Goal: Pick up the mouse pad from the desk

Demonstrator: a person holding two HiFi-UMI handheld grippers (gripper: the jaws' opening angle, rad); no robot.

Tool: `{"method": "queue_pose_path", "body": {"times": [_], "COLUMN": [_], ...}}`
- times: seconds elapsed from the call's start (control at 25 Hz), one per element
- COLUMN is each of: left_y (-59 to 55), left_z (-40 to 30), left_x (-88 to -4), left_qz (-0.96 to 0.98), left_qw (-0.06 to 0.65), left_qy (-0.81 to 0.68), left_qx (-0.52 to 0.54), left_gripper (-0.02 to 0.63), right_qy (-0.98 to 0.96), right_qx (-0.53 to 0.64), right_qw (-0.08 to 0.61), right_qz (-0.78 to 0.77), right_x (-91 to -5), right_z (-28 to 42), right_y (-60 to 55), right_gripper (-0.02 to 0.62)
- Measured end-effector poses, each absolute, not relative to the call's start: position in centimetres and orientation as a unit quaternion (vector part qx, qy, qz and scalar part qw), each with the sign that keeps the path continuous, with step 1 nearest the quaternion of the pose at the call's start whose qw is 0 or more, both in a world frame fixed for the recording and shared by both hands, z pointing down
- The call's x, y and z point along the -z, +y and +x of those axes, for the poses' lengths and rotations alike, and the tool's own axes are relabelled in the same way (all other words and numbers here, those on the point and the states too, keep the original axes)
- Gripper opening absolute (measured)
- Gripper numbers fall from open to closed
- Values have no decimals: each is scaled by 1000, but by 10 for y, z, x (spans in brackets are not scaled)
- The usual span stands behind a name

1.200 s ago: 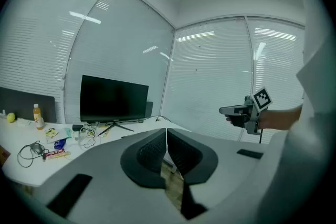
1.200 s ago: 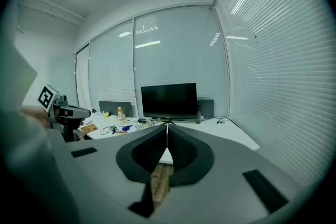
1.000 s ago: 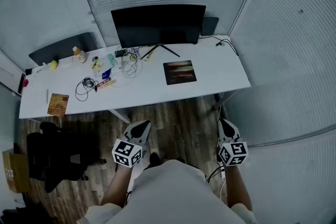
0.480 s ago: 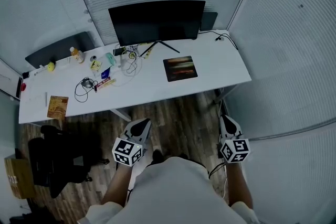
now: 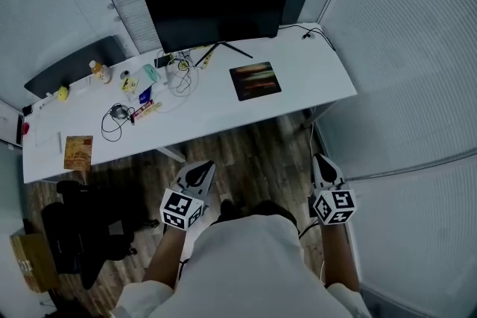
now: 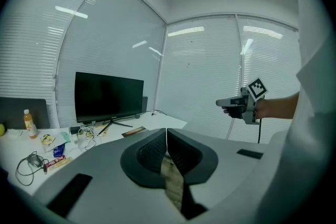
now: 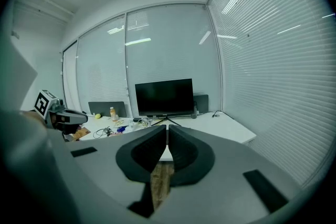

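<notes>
The mouse pad [image 5: 255,80], a dark rectangle with an orange streak, lies flat on the white desk [image 5: 305,97] in front of the monitor's right half. In the left gripper view the mouse pad [image 6: 135,131] shows just beyond the jaws, far off. My left gripper [image 5: 200,173] and right gripper [image 5: 322,164] hang over the wooden floor, well short of the desk's front edge. Both point toward the desk. The left gripper [image 6: 166,131] is shut with nothing in it. The right gripper [image 7: 167,128] also stands shut and empty.
A black monitor [image 5: 216,11] stands at the back of the desk. Cables [image 5: 119,119], a bottle [image 5: 97,71], small items and an orange booklet [image 5: 77,151] lie on its left half. A black chair [image 5: 78,234] and a cardboard box [image 5: 30,264] stand on the floor at left. Blinds close off the right side.
Both grippers have edged a little toward the desk, still shut. The head view has shifted slightly, so the desk sits a bit higher in it.
</notes>
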State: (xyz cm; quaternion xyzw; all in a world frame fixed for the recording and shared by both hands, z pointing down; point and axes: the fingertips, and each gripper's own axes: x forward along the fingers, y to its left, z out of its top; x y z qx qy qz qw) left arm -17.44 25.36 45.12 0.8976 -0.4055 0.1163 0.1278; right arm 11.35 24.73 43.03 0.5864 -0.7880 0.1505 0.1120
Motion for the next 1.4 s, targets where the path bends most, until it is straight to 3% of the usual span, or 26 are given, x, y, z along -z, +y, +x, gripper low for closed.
{"method": "queue_pose_path", "body": {"times": [0.68,1.4], "left_y": [223,143], "left_z": [-168,-93], "left_x": [-469,-485], "left_qz": [893,867], "left_qw": [142,169], "left_qy": [-401,-434], "left_qx": [-147,-178], "left_gripper": [20,21], "right_qy": [-795,-838], "right_qx": [-182,-204], "right_qw": [138,150], "right_qz": [562,484], "right_x": [-462,-491], "right_z": [105,156], "right_y": [210,86], "right_gripper": [35,35]}}
